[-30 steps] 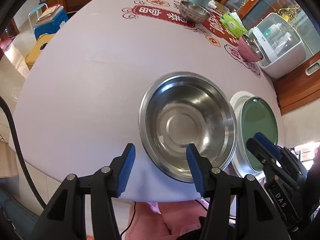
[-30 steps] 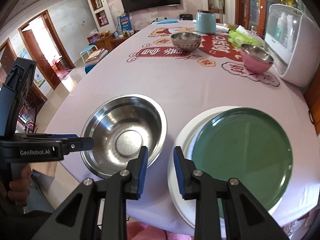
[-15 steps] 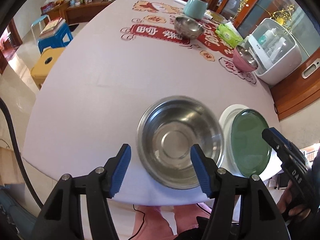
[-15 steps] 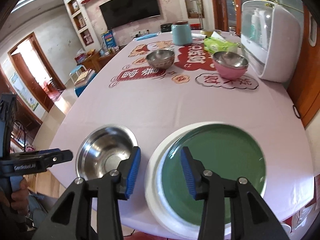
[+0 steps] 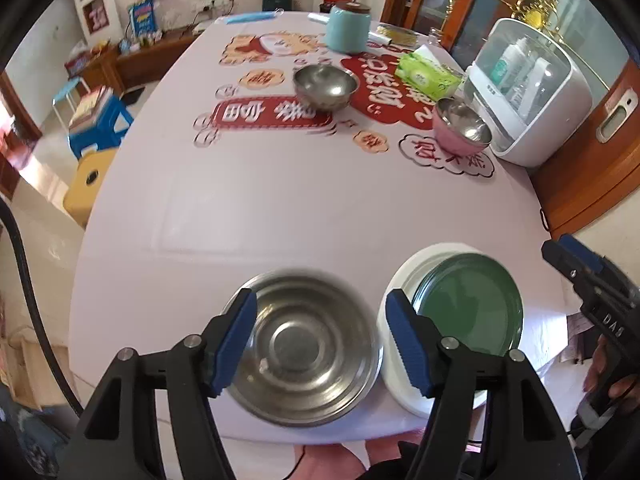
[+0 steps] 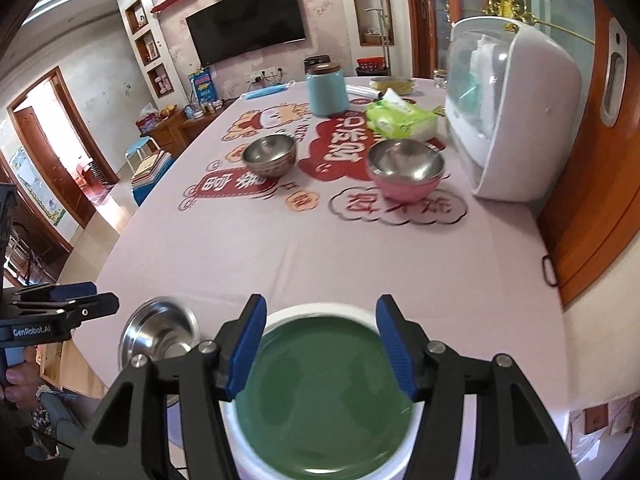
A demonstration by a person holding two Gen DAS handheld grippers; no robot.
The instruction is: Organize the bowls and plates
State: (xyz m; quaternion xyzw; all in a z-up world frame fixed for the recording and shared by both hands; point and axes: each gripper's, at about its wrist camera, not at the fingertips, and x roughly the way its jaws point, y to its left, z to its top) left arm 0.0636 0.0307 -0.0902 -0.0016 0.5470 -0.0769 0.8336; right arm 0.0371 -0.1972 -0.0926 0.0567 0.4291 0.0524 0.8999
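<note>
A large steel bowl [image 5: 304, 350] sits near the table's front edge, with a green plate [image 5: 470, 306] stacked on a white plate [image 5: 400, 384] to its right. My left gripper [image 5: 320, 334] hovers high above the steel bowl, jaws opening, nothing held. My right gripper [image 6: 320, 346] hangs above the green plate [image 6: 320, 392] on the white plate [image 6: 248, 456], jaws opening and empty. The large steel bowl [image 6: 160, 334] shows at its left. Farther back stand a small steel bowl [image 5: 326, 86] and a pink bowl [image 5: 460, 132] with a steel bowl nested inside.
At the back of the pink tablecloth [image 5: 260, 200] are a teal canister [image 5: 346, 32] and a green tissue pack [image 5: 428, 74]. A white sterilizer cabinet [image 5: 528, 92] stands at the right edge. Stools [image 5: 96, 120] stand on the floor to the left.
Both grippers have risen and pulled back from the table, so bowl and plates look smaller. Both pairs of jaws have spread wider. The dishes have stayed in place.
</note>
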